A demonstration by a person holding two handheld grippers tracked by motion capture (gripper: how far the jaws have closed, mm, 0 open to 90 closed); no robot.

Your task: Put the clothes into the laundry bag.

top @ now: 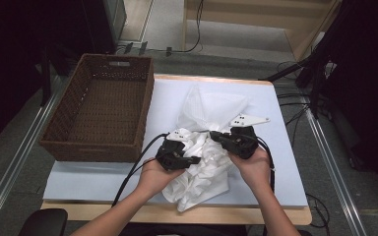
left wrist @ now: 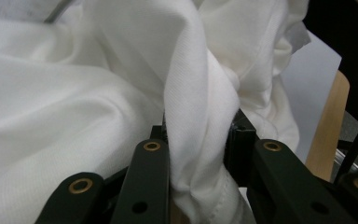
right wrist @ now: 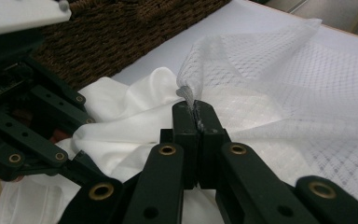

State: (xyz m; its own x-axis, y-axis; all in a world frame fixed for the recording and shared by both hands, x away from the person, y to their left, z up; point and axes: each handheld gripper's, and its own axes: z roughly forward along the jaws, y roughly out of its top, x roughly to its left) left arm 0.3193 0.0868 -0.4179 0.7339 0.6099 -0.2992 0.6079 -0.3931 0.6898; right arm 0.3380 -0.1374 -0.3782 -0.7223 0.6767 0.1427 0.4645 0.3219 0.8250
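Observation:
A crumpled white garment (top: 202,179) lies on the white mat near the table's front edge. Behind it spreads a white mesh bag (top: 211,105). My left gripper (top: 196,160) is shut on a thick fold of the garment (left wrist: 196,107), with cloth bunched between both jaws. My right gripper (top: 212,133) points left and is shut on the gathered edge of the mesh bag (right wrist: 284,79); its jaws (right wrist: 196,112) pinch the mesh tightly. The garment (right wrist: 135,107) lies just beyond them. Both grippers sit close together over the cloth pile, held by the person's hands.
A brown wicker basket (top: 145,105) stands on the left of the table, also seen behind the left gripper's linkage (right wrist: 32,126) in the right gripper view as the basket (right wrist: 130,32). White mat (top: 103,177) covers the wooden table (top: 128,211). Cables lie on the floor at right.

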